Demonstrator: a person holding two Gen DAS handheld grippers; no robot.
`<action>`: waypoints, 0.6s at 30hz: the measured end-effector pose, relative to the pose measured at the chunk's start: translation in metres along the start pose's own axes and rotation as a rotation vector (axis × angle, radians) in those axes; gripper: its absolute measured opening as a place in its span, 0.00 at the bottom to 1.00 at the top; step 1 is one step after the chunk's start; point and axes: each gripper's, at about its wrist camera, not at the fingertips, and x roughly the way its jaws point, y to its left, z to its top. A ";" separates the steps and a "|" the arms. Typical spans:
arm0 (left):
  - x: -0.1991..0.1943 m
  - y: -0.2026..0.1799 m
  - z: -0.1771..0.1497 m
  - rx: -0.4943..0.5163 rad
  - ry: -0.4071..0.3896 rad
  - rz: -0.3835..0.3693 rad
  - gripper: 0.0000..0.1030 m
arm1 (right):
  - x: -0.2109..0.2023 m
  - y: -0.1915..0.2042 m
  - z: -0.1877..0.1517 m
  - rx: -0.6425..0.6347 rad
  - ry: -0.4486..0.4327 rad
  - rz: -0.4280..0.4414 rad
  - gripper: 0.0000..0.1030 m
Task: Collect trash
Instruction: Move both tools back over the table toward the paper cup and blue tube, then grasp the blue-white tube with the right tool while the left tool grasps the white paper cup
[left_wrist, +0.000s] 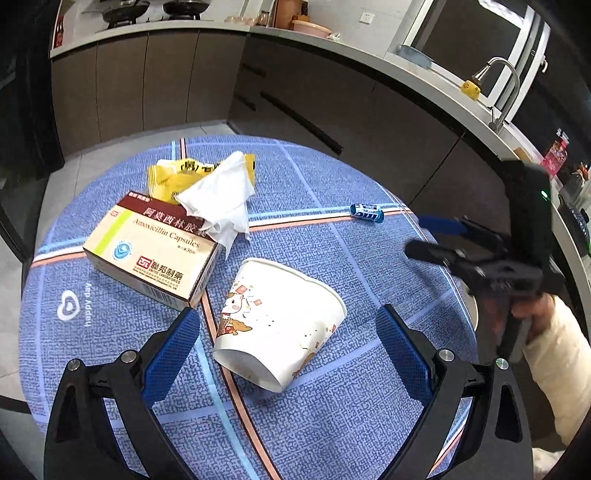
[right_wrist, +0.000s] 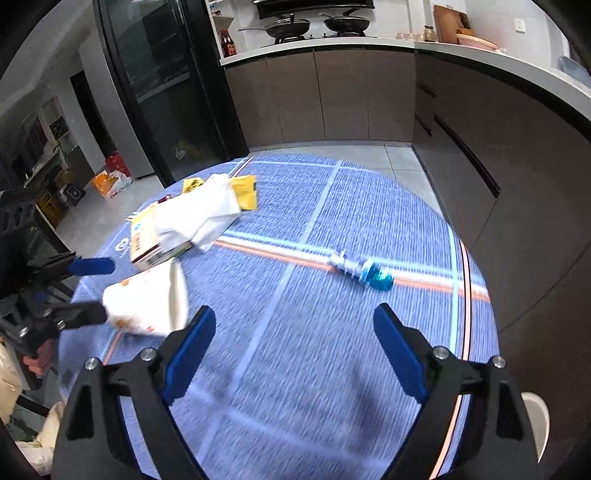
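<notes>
A white paper cup (left_wrist: 280, 321) (right_wrist: 147, 299) lies on its side on the round table's blue cloth (left_wrist: 332, 413) (right_wrist: 314, 387). My left gripper (left_wrist: 288, 312) (right_wrist: 96, 290) is open and straddles the cup, with gaps between its blue pads and the cup. Behind the cup are a medicine box (left_wrist: 151, 251) (right_wrist: 142, 236), a crumpled white tissue (left_wrist: 218, 199) (right_wrist: 199, 214) and a yellow wrapper (left_wrist: 166, 181) (right_wrist: 245, 192). A small blue wrapper (left_wrist: 366, 212) (right_wrist: 369, 275) lies apart, in front of my right gripper (right_wrist: 295, 312) (left_wrist: 424, 238), which is open and holds nothing.
Brown kitchen cabinets (right_wrist: 351, 96) under a grey counter (left_wrist: 424, 74) curve round the far side of the table, with a faucet (left_wrist: 502, 92) and pans (right_wrist: 291, 26). A dark glass-front cabinet (right_wrist: 166, 92) stands at left. A white seat (right_wrist: 535, 417) sits by the table's right edge.
</notes>
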 end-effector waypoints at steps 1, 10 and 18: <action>0.002 0.001 0.001 0.002 0.006 0.000 0.89 | 0.006 -0.003 0.005 -0.014 0.004 -0.005 0.84; 0.016 0.010 0.006 -0.004 0.035 -0.021 0.89 | 0.057 -0.018 0.030 -0.091 0.063 -0.049 0.75; 0.028 0.019 0.008 -0.047 0.065 -0.046 0.87 | 0.074 -0.024 0.026 -0.094 0.102 -0.097 0.30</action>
